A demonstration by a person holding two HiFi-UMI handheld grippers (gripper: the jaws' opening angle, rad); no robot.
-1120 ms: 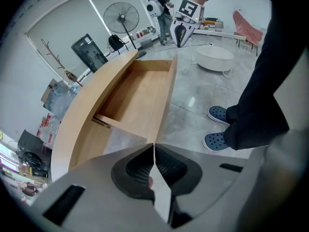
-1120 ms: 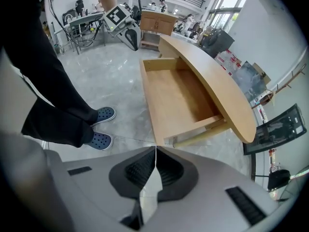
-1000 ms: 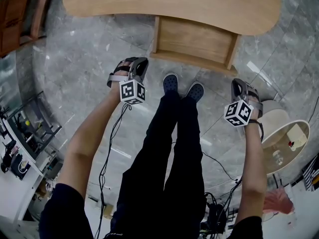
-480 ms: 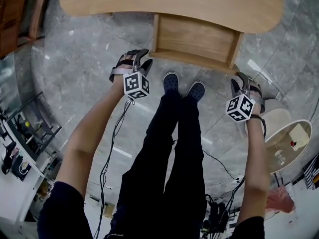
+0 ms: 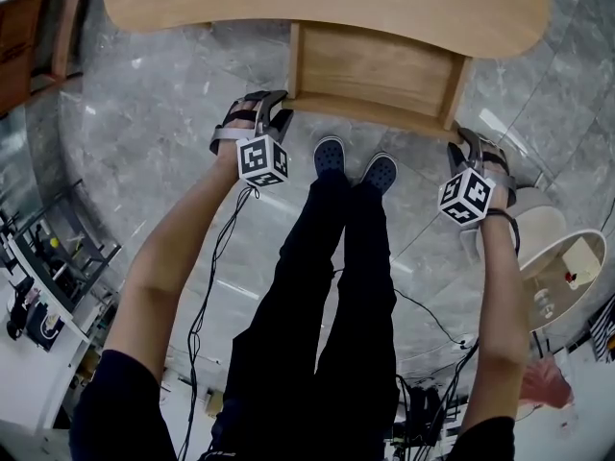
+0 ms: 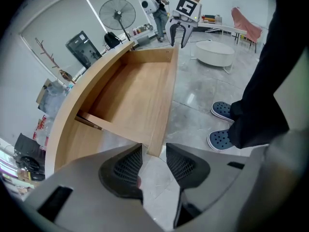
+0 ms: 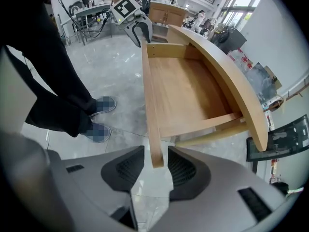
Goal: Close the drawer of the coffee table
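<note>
The drawer (image 5: 375, 70) stands pulled out from under the coffee table (image 5: 327, 3) toward the person's shoes (image 5: 329, 157), its front left corner at the tips of the left gripper (image 5: 272, 113) and its front right corner between the jaws of the right gripper (image 5: 468, 144), both sets of jaws just opened and touching nothing.

The person stood with the left arm (image 5: 178, 257) and right arm (image 5: 500, 305) stretched forward and down, bare below dark sleeves, both grippers tipped steeply downward. The left gripper (image 6: 154, 150) straddled the left corner of the drawer front (image 5: 370, 111); its jaws had just been opening, and the pads stood clear of the wood. The right gripper (image 7: 156, 151) straddled the right corner likewise, jaws just opened and not pressing.
</note>
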